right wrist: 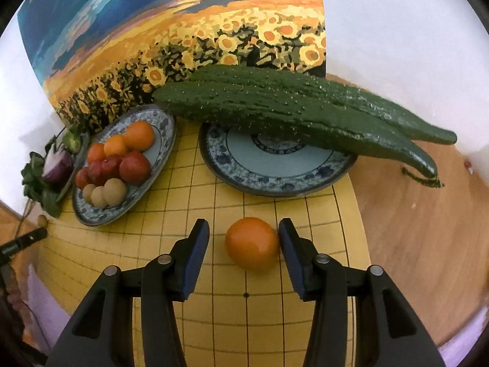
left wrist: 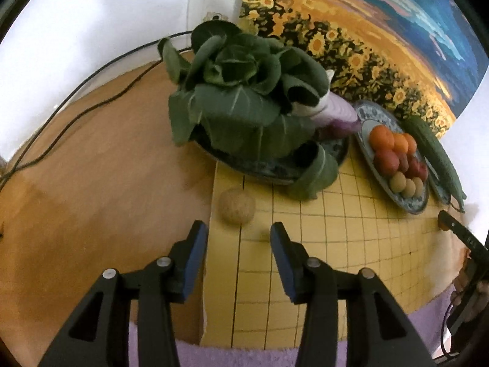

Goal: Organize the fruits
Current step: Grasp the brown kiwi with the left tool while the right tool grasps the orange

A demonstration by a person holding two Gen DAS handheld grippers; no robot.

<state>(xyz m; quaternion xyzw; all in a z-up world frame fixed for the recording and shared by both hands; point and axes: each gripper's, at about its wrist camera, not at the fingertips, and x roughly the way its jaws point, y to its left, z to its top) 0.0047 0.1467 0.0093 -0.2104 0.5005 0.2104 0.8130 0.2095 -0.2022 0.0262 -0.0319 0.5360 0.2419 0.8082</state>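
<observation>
Right gripper (right wrist: 244, 238): gaping wide, straddling loose orange (right wrist: 252, 243) lying on gridded mat (right wrist: 321, 275). Left gripper (left wrist: 239, 233): spreading wide, hovering near tan round fruit (left wrist: 237, 205).

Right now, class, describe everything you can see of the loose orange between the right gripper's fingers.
The orange is round, smooth and glossy, deep orange with a soft highlight on top. It sits whole on the yellow grid mat, apart from the fruit plate. It lies between the open fingers of the right gripper, close against or touching the right finger, with a clear gap to the left one. It is not lifted.
</observation>
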